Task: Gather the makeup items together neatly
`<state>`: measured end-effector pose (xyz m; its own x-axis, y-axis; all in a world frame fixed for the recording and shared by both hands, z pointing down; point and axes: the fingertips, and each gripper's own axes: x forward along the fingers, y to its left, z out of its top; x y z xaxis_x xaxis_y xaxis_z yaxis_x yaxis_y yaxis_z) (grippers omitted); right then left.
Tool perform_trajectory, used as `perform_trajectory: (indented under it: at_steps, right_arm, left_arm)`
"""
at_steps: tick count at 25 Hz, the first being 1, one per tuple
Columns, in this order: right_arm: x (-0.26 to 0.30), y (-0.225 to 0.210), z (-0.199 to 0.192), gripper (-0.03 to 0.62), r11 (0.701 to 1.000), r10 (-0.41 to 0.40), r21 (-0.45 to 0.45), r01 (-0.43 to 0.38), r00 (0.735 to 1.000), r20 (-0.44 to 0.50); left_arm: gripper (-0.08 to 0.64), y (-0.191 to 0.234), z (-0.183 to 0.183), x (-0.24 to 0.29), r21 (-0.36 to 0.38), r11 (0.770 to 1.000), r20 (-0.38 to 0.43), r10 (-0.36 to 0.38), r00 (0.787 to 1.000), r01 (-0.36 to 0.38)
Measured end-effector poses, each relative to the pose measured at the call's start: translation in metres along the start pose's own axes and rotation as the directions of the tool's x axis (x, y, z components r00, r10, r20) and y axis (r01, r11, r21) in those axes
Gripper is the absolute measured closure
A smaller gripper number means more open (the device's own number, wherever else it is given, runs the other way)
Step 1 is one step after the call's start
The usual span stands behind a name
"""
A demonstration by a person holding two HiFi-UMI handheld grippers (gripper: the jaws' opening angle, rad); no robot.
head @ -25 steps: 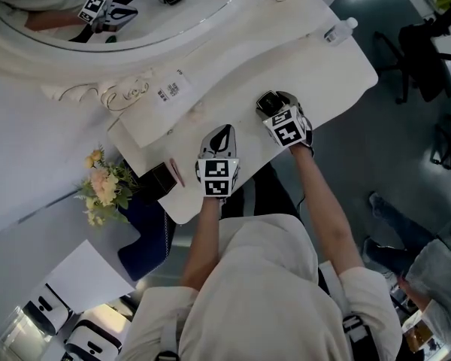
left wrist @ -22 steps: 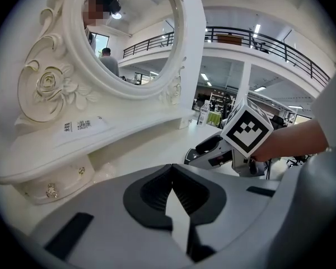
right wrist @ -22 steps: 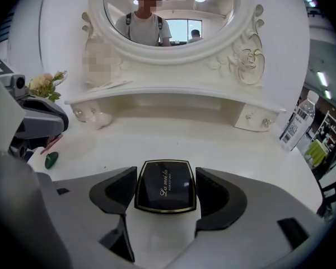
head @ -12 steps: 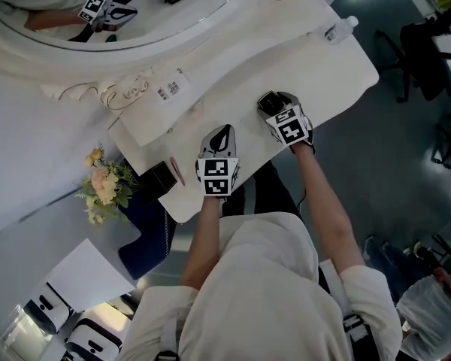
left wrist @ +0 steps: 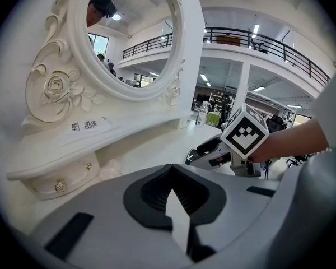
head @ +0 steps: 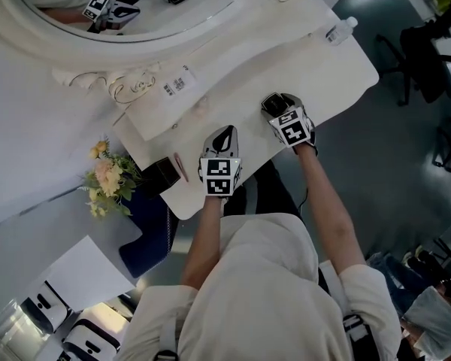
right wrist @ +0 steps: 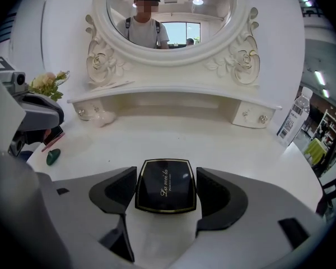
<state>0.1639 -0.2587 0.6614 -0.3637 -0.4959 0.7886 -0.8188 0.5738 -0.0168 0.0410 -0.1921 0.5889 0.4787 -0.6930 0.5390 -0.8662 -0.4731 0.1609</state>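
Surface: white dressing table, with an oval mirror in a carved frame at the back and a raised shelf with small drawers beneath it.

Right gripper: held over the front edge of the table top, right of centre. The jaws are clamped on a black compact, one pad against each side of it.

Compact: square with rounded corners, gold rim, gold script on the lid. It is seen lid up and level between the right jaws. Whether it rests on the top or is raised just clear cannot be told.

Left gripper: held over the front edge, left of the right gripper and apart from it. The jaws are pressed together tip to tip, and nothing is seen between them.

Other items, left end of table: a small dark green teardrop-shaped piece is lying on the top. A pink pencil is lying just beside a black box near the corner. All three are well apart from the compact.

Periphery: a bunch of pale flowers is noted just off the left end. A clear water bottle is standing at the far right end.
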Motion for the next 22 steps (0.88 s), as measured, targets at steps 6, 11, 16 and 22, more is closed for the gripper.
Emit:
perform_trajectory:
  at_steps: [6,11,16,22]
  right_arm:
    - [-0.001,-0.008,0.003,0.275,1.000,-0.020,0.001,0.020,0.999,0.040]
    - [-0.022,0.004,0.019,0.276,0.999,-0.037,-0.002,0.037,0.994,0.099]
    - [-0.042,0.038,0.028,0.278,1.000,-0.027,0.021,0.023,0.986,0.163]
    - [-0.053,0.078,0.028,0.398,0.996,-0.030,0.083,0.013,0.977,0.210]
  left_arm:
    - [0.545,0.006,-0.004,-0.011,0.004,1.000,0.001,0.011,1.000,-0.011]
    - [0.545,0.009,-0.005,-0.019,-0.006,1.000,0.008,0.018,1.000,-0.018]
    - [0.545,0.008,-0.004,-0.030,-0.011,1.000,0.021,0.020,1.000,-0.020]
    - [0.545,0.011,-0.010,-0.048,-0.008,1.000,0.025,0.016,1.000,-0.016]
